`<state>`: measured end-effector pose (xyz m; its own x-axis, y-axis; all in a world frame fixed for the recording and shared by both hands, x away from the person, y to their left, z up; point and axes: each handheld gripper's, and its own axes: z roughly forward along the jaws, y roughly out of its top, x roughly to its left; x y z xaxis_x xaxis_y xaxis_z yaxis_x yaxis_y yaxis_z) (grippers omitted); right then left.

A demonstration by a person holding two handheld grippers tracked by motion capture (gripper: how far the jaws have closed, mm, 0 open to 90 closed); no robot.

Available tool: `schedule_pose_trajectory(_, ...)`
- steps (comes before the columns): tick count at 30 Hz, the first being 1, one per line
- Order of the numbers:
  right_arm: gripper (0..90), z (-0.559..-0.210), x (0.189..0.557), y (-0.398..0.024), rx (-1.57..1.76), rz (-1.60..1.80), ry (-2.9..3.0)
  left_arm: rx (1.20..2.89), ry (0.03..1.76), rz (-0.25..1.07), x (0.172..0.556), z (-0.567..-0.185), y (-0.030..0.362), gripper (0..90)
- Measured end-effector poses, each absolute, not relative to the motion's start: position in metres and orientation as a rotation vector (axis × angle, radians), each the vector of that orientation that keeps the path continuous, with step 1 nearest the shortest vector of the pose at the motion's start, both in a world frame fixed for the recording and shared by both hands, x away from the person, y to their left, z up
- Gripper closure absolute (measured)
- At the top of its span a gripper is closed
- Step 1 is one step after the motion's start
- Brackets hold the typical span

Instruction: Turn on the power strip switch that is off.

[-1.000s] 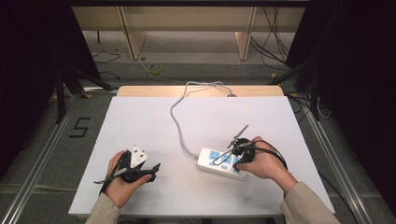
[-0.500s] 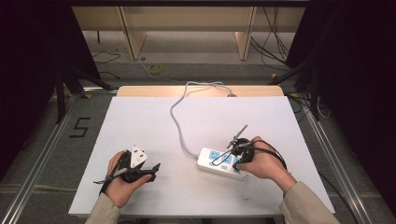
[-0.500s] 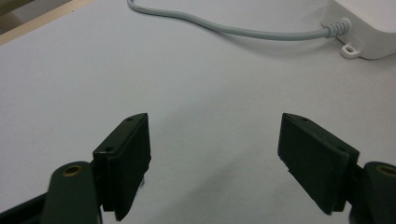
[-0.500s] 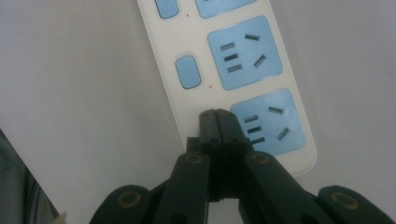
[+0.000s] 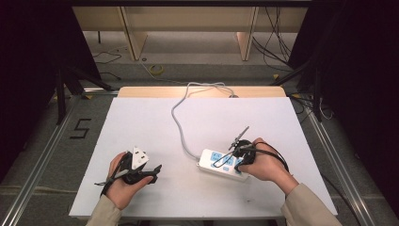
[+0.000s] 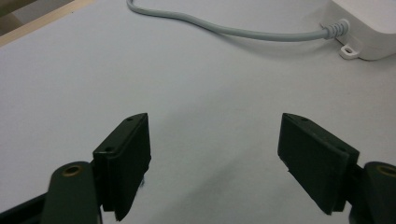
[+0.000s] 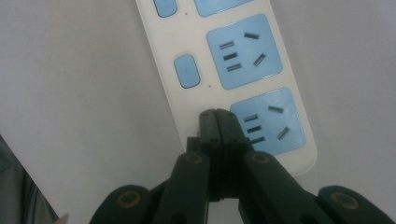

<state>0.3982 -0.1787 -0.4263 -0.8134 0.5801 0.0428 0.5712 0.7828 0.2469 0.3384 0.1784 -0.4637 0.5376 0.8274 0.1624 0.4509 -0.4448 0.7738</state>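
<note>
Left gripper (image 5: pixel 153 170) rests at the table's (image 5: pixel 141 122) near left, jaws wide apart, nothing between them. Power strip (image 5: pixel 223 164) lies right of centre, long axis slanting from upper left to lower right, cord (image 5: pixel 178 123) end pointing left. Right gripper (image 7: pixel 217 115) is closed empty, tips over the strip's near end.

Lab: blackout curtains (image 5: pixel 28 70), framed table (image 5: pixel 141 117)

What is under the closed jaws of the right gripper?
The white power strip: the right gripper covers its edge beside a blue socket. Whatever lies there, perhaps a switch, is covered.
</note>
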Motion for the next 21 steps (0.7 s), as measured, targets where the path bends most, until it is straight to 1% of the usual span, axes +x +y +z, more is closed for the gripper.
schedule_pose_trajectory(21, 90.0, -0.4275, 0.3974, -0.178, 0.953, 0.379, 2.927, 2.089, 1.027, 0.706, 0.3381, -0.4637, 0.178, 25.3)
